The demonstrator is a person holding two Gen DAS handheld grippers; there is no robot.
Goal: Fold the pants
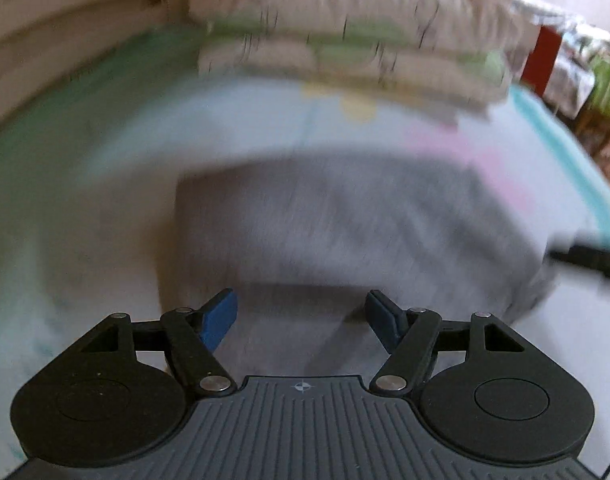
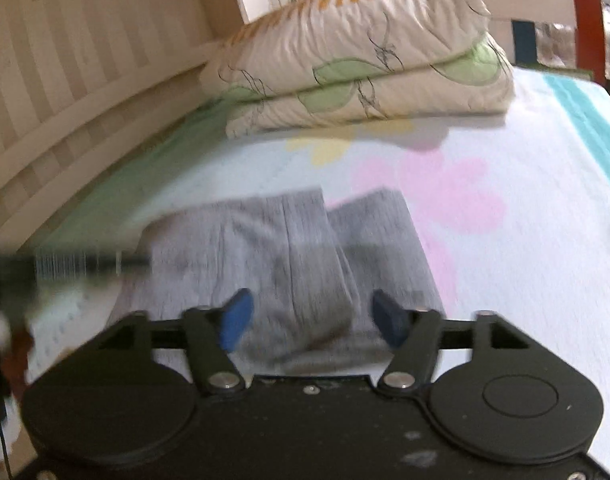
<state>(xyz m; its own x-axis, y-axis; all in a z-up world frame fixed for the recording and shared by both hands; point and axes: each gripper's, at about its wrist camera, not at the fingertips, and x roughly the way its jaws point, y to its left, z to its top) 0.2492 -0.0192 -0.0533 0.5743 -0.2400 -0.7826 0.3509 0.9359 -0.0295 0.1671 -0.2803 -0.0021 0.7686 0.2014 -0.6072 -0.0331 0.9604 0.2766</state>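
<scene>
Grey pants (image 1: 345,224) lie folded on the bed sheet, blurred in the left wrist view. In the right wrist view the pants (image 2: 289,248) show both leg ends side by side at the far edge. My left gripper (image 1: 301,312) is open and empty, just above the near edge of the pants. My right gripper (image 2: 309,316) is open and empty, with a raised fold of grey cloth lying between and below its blue fingers (image 2: 237,320). The other gripper shows as a dark blur at the left edge of the right wrist view (image 2: 65,266).
A folded cream and green quilt (image 2: 365,60) lies at the far end of the bed. A slatted cream headboard or rail (image 2: 65,80) runs along the left. The sheet (image 2: 505,240) has pink and yellow flower prints and a teal stripe on the right.
</scene>
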